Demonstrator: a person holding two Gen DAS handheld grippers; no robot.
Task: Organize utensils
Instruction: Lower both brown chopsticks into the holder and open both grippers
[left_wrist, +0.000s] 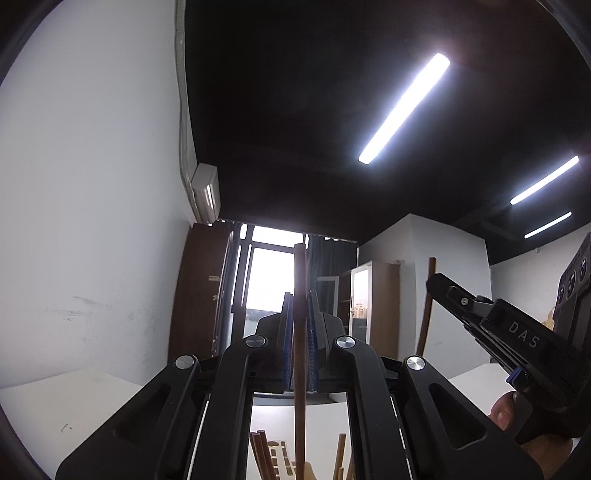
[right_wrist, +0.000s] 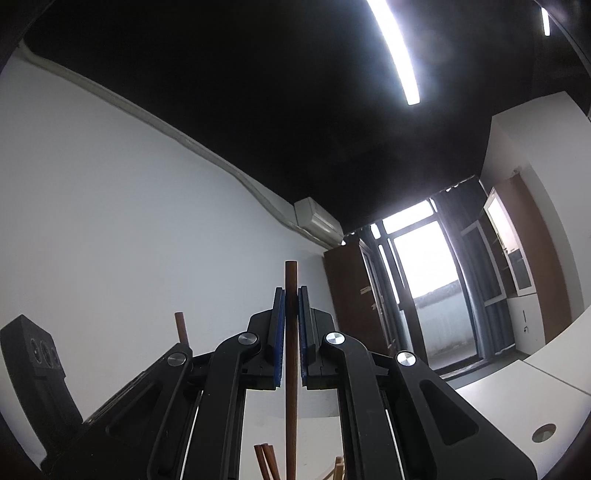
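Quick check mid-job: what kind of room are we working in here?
Probably an office or lab room, not a kitchen: white desks, one with a cable hole, a wall air conditioner, wooden cabinets and ceiling strip lights.

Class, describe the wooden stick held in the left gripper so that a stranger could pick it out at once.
Find the bright window, then the left gripper before it. The wooden stick stands upright, clamped between blue pads; other sticks below stand free.
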